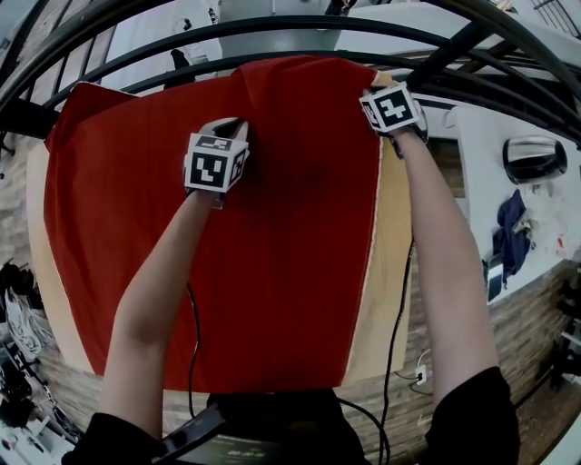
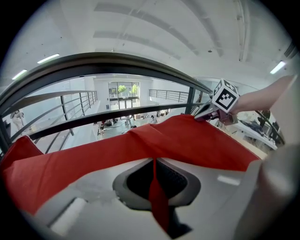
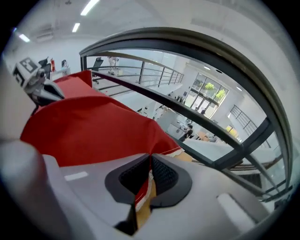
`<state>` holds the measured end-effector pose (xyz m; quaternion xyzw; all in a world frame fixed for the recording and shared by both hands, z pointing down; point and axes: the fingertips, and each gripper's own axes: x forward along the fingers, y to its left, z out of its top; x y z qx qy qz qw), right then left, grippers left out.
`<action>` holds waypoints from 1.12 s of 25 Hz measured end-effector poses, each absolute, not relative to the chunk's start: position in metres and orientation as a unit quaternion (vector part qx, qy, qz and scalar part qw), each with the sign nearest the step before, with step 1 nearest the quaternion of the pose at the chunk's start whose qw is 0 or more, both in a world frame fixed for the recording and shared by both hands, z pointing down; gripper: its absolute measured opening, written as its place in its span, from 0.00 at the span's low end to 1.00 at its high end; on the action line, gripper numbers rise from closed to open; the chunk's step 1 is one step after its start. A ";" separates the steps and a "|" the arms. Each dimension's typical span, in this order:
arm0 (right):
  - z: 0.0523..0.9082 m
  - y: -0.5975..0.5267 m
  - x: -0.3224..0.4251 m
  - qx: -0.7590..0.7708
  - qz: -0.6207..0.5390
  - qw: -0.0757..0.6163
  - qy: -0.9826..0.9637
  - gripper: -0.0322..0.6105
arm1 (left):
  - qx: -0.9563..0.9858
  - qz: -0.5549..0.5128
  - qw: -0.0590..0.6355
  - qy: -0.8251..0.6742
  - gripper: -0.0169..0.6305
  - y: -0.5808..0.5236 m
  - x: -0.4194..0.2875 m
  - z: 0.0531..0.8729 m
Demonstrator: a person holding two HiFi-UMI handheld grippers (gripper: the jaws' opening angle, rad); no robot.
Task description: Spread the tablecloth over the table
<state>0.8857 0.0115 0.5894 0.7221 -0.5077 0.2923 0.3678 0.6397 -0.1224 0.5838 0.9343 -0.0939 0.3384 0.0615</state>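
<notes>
A red tablecloth (image 1: pixel 272 236) with a white hem covers most of a pale wooden table (image 1: pixel 392 272); a strip of bare wood shows along the right side. My left gripper (image 1: pixel 236 125) is at the cloth's far middle, shut on a raised fold of the red cloth (image 2: pixel 140 145), which runs between the left gripper's (image 2: pixel 153 164) pads. My right gripper (image 1: pixel 378 82) is at the far right corner, shut on the cloth's hemmed edge (image 3: pixel 140 190). From the right gripper view the cloth (image 3: pixel 93 126) rises in a ridge towards the left gripper (image 3: pixel 40 89).
A black metal railing (image 1: pixel 300 23) curves just beyond the table's far edge, with an open hall below it. To the right stands a white table (image 1: pixel 545 218) with a dark rounded object (image 1: pixel 534 159) and blue cloth (image 1: pixel 510 227). Cables (image 1: pixel 399 309) hang near the table's right side.
</notes>
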 end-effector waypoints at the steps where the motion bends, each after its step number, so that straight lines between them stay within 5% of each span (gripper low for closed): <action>1: 0.593 0.017 0.890 0.712 0.296 0.383 -0.509 0.08 | 0.934 0.340 0.061 -0.093 0.07 -0.120 0.643 0.584; 13: 0.574 0.011 0.959 0.647 0.076 0.619 -0.439 0.08 | 0.934 0.346 0.007 -0.091 0.15 -0.116 0.680 0.592; 16: 0.573 0.014 0.945 0.697 0.116 0.536 -0.462 0.32 | 0.936 0.342 -0.005 -0.086 0.16 -0.115 0.678 0.590; 20: 0.573 0.051 0.912 0.742 0.169 0.417 -0.497 0.38 | 0.945 0.319 -0.009 -0.072 0.17 -0.097 0.668 0.572; 21: 0.570 0.061 0.902 0.747 0.173 0.398 -0.503 0.36 | 0.947 0.314 -0.013 -0.064 0.19 -0.089 0.666 0.567; 24: 0.559 0.087 0.862 0.761 0.184 0.337 -0.523 0.08 | 0.952 0.302 -0.021 -0.045 0.15 -0.062 0.653 0.554; 26: 0.551 0.108 0.829 0.767 0.194 0.297 -0.536 0.07 | 0.958 0.286 -0.022 -0.023 0.04 -0.037 0.642 0.543; 28: 0.540 0.135 0.796 0.774 0.196 0.278 -0.535 0.06 | 0.964 0.265 -0.025 0.009 0.04 -0.007 0.632 0.528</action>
